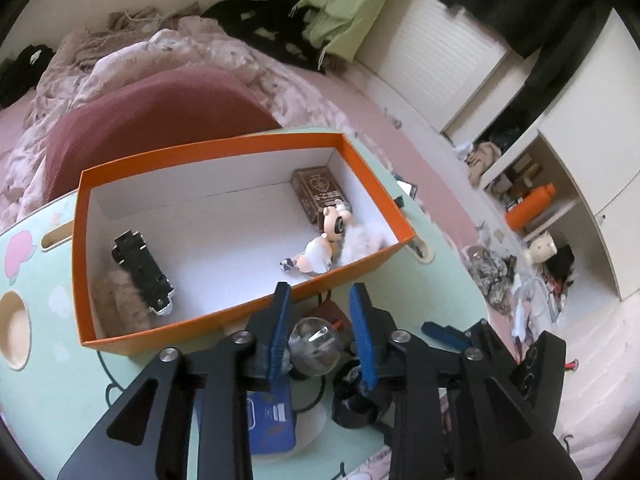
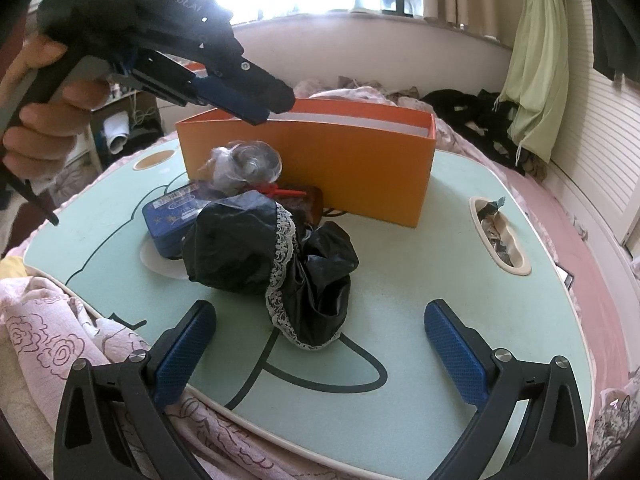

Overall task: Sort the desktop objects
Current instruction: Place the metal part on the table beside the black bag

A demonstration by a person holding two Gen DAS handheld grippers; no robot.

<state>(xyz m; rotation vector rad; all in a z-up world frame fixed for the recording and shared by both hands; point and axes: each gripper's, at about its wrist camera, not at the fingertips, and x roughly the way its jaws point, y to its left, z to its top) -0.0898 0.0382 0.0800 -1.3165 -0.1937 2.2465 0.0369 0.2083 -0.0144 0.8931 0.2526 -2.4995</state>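
A pink quilt lies rumpled on the bed behind the worktop — black clothes beyond it, a green garment hanging to the right.

Left wrist view above orange box, right view low — facing it

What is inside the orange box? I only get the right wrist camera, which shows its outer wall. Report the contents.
Observer: The orange box holds a brown card pack in its far right corner.
Operator: Go on. List the rest.
Observer: A small doll lies just in front of that pack.
Operator: Now check the left end.
Observer: A black clip lies there, against a fluffy lump.
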